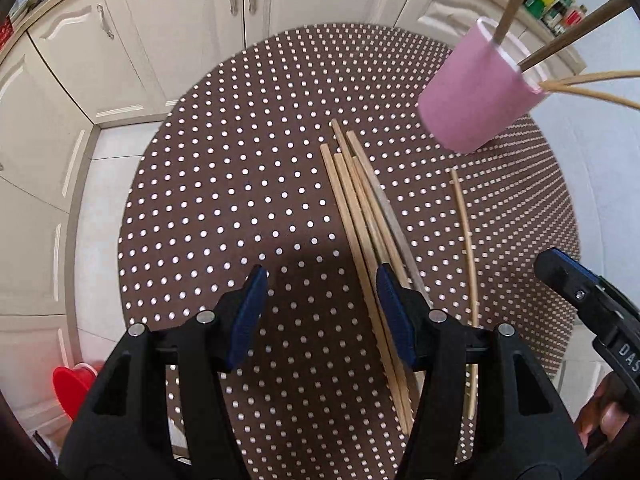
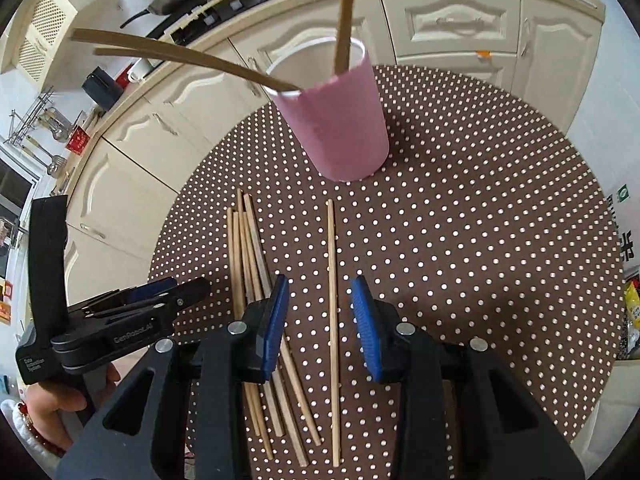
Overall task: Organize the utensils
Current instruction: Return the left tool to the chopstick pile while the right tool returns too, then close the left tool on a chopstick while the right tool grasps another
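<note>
- Several things share the round, brown, white-dotted tabletop [image 1: 224,208], and most of it to the left is bare cloth, with cream kitchen cabinet doors [image 1: 168,36] beyond.
- The left gripper [image 1: 322,312] hovers low with its jaws wide apart and nothing between them; its right pad sits over the near end of the bundle, so I judge it is lined up to steady or take from that pile.
- The bundle of loose pale wooden chopsticks [image 1: 360,216] lies flat, fanned slightly, pointing away toward the cup.
- The single thin wooden chopstick [image 2: 331,320] lies apart, just right of the bundle; it runs straight through the gap of the right gripper [image 2: 320,320], whose jaws are open and hold nothing, seemingly straddling it for a pick.
- The pink cylindrical cup [image 2: 340,120] stands upright at the far right, well apart from both grippers, with a few chopsticks [image 2: 346,12] already leaning out of it, so it looks like the collecting place.
</note>
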Available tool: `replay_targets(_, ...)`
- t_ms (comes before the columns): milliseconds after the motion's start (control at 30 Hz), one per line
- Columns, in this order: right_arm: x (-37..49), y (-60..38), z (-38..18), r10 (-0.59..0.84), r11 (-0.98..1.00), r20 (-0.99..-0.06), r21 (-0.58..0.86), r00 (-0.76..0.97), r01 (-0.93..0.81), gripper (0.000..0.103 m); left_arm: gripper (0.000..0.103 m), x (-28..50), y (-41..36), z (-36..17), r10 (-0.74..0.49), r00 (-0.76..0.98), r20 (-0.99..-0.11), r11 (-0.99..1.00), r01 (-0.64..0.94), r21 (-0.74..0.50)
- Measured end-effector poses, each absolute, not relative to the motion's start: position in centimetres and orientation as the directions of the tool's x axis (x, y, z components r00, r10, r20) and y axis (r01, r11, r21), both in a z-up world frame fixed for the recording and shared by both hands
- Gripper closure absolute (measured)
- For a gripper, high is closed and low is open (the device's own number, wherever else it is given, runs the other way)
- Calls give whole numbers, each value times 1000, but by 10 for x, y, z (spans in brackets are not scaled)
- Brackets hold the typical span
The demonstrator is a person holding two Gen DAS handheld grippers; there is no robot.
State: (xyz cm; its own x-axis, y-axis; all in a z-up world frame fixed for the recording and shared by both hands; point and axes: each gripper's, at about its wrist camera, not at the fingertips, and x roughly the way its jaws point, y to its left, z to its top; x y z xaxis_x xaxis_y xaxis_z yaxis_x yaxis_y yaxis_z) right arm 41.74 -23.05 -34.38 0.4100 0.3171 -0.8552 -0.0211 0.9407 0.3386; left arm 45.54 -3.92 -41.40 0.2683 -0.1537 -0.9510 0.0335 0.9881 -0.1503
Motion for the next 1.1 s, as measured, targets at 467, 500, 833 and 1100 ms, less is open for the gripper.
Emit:
replay_targets(467, 432, -229, -370, 343, 934, -874, 355, 344, -31, 72, 46, 476, -52, -438, -83, 232, -969, 996, 38, -77)
replay_targets(500, 433, -230, -372, 345, 934, -875, 356, 339, -31, 72, 45, 477, -53, -438, -76, 232, -970, 997, 37, -70)
replay_targets(833, 456, -206, -385, 329, 944, -895, 316, 300, -93, 72, 70, 492, -63, -438, -36, 239, -970, 997, 71, -20)
replay_targets(1100, 469, -179, -395, 222, 966, -936, 173, 274, -190, 88, 95, 496, -53, -438, -84, 227, -970, 995, 72, -69)
